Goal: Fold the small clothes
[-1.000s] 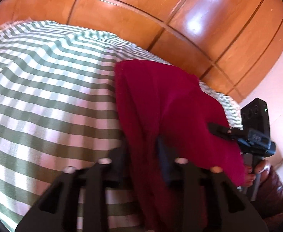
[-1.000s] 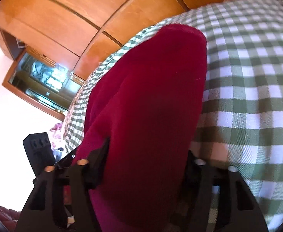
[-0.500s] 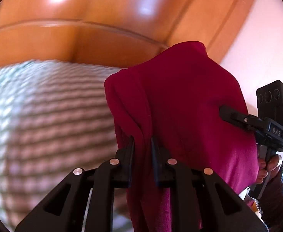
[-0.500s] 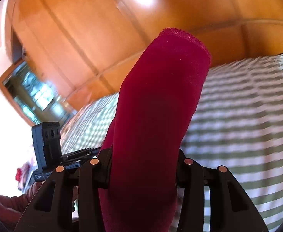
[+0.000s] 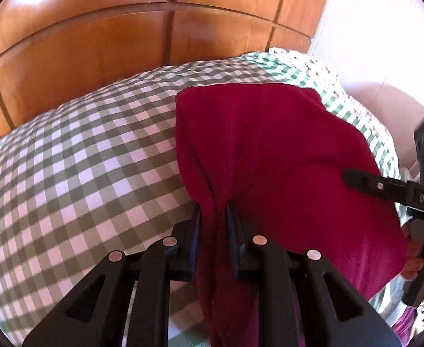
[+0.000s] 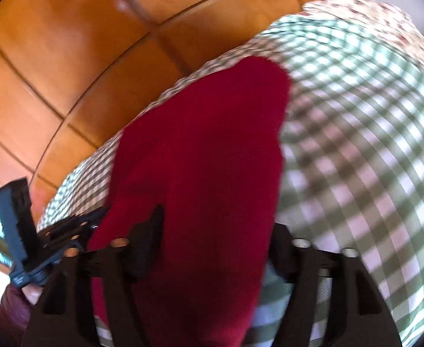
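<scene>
L gripper (image 5: 213, 217): jaws nearly together, opening a touch, pads pinching a bunched edge of the red garment (image 5: 269, 156) on its near left side. Cloth runs between the pads and hangs down below them.

R gripper (image 6: 216, 231): jaws wide and opening, red garment between them. Left finger (image 6: 148, 231) lies against the cloth, right finger (image 6: 281, 248) sits at the cloth's right edge; can't tell if it presses, grip looks loose. Pic blurred.

Garment is draped over the green/white checked bedcover (image 5: 81, 159), near its right end, far edge resting on the cover, near edge lifted at the grippers. Wood panel wall (image 5: 96, 43) behind the bed.

Writing: "DAS" in pale letters on the R gripper's body, seen at right in the L wrist view. No other text readable.
</scene>
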Available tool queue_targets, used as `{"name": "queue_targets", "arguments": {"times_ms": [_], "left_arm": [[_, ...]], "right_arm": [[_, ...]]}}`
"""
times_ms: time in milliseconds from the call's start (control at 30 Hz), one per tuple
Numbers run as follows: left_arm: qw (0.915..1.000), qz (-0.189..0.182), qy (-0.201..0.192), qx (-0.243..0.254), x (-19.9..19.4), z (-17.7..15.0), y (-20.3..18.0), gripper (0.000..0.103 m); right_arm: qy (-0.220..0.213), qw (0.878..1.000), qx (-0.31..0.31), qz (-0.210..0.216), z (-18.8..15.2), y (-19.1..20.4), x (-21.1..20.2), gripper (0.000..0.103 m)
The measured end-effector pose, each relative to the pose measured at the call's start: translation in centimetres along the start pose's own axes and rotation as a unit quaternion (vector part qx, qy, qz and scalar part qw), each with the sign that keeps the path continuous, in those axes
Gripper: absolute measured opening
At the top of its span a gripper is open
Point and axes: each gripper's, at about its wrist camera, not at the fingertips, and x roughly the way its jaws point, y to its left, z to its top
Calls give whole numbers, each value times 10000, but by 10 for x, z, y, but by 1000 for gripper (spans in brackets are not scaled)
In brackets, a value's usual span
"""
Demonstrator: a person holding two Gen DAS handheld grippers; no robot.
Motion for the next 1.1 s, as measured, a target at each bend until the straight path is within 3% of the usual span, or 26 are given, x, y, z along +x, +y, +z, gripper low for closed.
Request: {"name": "queue_targets", "arguments": {"times_ms": [67, 167, 267, 367, 467, 533, 833, 1100], "left_arm": [[9999, 27, -23, -98, -4, 0, 4, 20], [9997, 191, -113, -97, -7, -1, 5, 21], [9989, 411, -228, -50, -11, -7, -4, 21], [9982, 532, -271, -82, -12, -9, -7, 21], [9977, 615, -284, -14, -10, -9, -9, 21], [9974, 657, -291, -38, -9, -9, -9, 21], [9963, 751, -360, -199, -13, -12, -8, 23], [9951, 848, -429, -287, -15, -15, -8, 28]], "right_arm": [[-136, 9999, 49, -50, -1, -1, -13, 71], [-662, 9948, -378, -679, 7, 17, -39, 70], [-1023, 9878, -863, -801, 18, 37, -50, 57], [-831, 9856, -1229, -816, 31, 56, -28, 53], [-256, 9809, -1378, -1351, 26, 51, 21, 52], [-208, 9750, -1472, -1653, 20, 43, 40, 52], [-553, 9772, -1386, -1507, 3, 58, -2, 52], [-605, 9760, -1462, -1496, -41, 74, -31, 52]]}}
